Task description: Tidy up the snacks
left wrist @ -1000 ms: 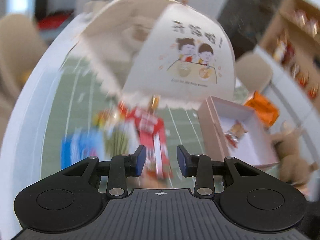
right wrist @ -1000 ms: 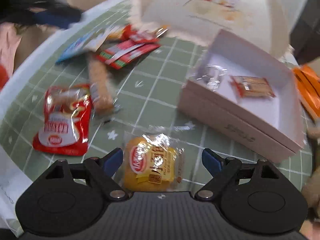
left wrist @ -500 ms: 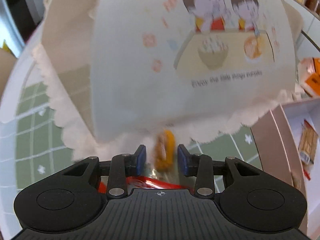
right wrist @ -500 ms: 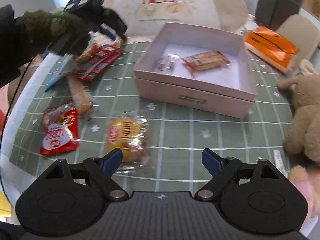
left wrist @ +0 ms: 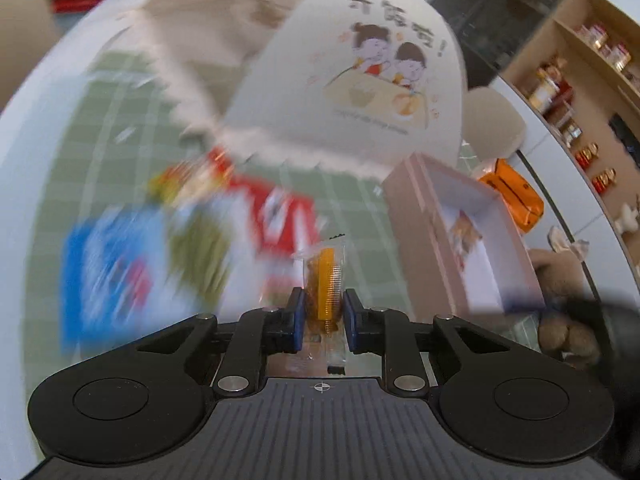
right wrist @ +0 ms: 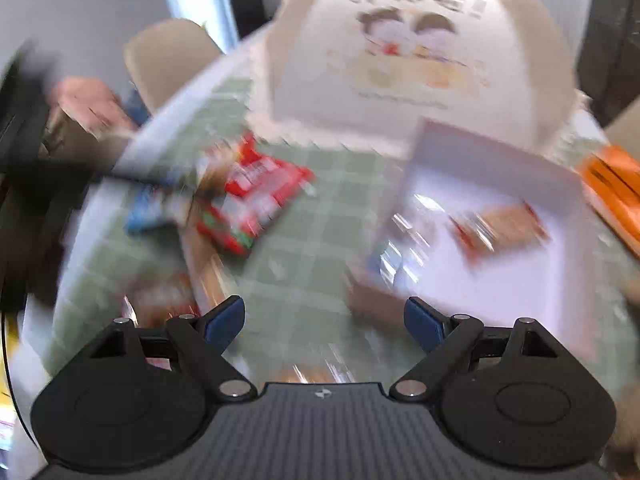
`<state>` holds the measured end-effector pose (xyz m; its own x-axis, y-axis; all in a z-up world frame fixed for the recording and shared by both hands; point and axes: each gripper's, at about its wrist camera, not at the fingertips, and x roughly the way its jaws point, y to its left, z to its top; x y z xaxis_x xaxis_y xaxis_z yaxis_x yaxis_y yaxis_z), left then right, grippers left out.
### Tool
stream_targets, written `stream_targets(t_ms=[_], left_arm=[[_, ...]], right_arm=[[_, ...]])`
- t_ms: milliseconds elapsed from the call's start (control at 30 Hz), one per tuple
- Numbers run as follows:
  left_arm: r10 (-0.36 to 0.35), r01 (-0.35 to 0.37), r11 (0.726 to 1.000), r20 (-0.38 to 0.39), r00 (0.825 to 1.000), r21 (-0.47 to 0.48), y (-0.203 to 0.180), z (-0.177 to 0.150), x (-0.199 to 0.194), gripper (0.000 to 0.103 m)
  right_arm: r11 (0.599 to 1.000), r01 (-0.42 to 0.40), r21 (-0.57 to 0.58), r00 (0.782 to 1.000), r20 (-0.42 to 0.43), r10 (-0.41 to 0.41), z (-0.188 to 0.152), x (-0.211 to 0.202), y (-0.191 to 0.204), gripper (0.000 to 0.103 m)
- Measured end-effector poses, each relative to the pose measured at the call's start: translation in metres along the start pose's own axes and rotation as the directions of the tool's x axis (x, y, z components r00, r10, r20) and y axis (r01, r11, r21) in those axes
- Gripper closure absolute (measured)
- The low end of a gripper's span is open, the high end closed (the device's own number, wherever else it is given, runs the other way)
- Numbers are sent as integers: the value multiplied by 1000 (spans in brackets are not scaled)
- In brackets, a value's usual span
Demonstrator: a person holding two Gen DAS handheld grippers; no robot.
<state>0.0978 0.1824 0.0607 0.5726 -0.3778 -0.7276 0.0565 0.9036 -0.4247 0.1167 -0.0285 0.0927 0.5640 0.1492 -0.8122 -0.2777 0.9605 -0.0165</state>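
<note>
Orange candy [left wrist: 325,280] in a clear crinkly wrapper, pinched upright in the left gripper [left wrist: 322,318], lifted over the green checked tablecloth [left wrist: 120,128].
Left jaws have just been closing and now squeeze the candy between blue pads. Right gripper [right wrist: 324,322] gapes wide, nothing between its fingers, above the cloth near the pink cardboard box [right wrist: 560,240]. Box sits open to the right, a biscuit packet [right wrist: 500,228] lying inside. Blurred pile of red packets [left wrist: 276,212] and a blue packet [left wrist: 108,256] left of the box. White domed food cover [left wrist: 360,92] with cartoon print stands behind, scalloped lace edge. Orange pouch [left wrist: 516,196] beyond the box, plush toy [left wrist: 560,312] beside it.
</note>
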Motion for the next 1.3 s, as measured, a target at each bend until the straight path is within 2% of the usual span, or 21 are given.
stream_targets(t_ms=[133,267,367,500,567,600,633,667,733,833,1000,1100,1167,1300], left_arm=[[18,-13,990,36,999,-142,18,-41,-36,79],[19,-6,966,48,999,-257,33,-71,-55,79],[27,-5,957,71,997,-290,38,-85,-71,79],[31,3,953,106,994,-303,42,-92,-85,79],[32,6,949,113,993,-315,45,-94,-85,79],[32,6,947,113,993,-321,47,-95,-85,79],[32,7,945,114,993,-327,47,-99,-88,79],[27,12,942,111,993,-336,50,-101,-87,79],[12,23,939,100,995,-344,50,-103,-83,79],[-11,33,951,74,997,-309,42,-104,-77,79],[-46,48,968,10,999,-247,17,-108,-67,79],[-90,86,981,-20,996,-172,-12,-104,-64,79],[-145,139,983,-36,989,-119,-37,-100,-65,79],[-269,270,963,-71,961,12,-92,-85,-71,79]], right_arm=[[998,-38,43,998,-38,40,56,64,22,16],[983,87,163,996,-38,-82,96,127,37,16],[965,173,195,984,-65,-163,116,166,44,16],[951,269,151,961,-101,-256,132,200,47,16],[955,260,145,963,-106,-246,130,201,43,18],[958,255,129,964,-108,-242,128,198,43,26],[965,241,104,967,-111,-229,126,194,45,39],[975,213,67,971,-126,-203,121,187,48,43],[986,163,40,975,-158,-155,105,172,53,45],[996,90,-15,982,-168,-91,74,135,59,50],[998,-37,42,988,-146,43,25,42,47,51],[999,0,37,997,-82,3,-6,-21,31,51],[998,42,45,999,-36,-40,-26,-59,16,50],[986,153,70,985,66,-157,-61,-129,-18,49]])
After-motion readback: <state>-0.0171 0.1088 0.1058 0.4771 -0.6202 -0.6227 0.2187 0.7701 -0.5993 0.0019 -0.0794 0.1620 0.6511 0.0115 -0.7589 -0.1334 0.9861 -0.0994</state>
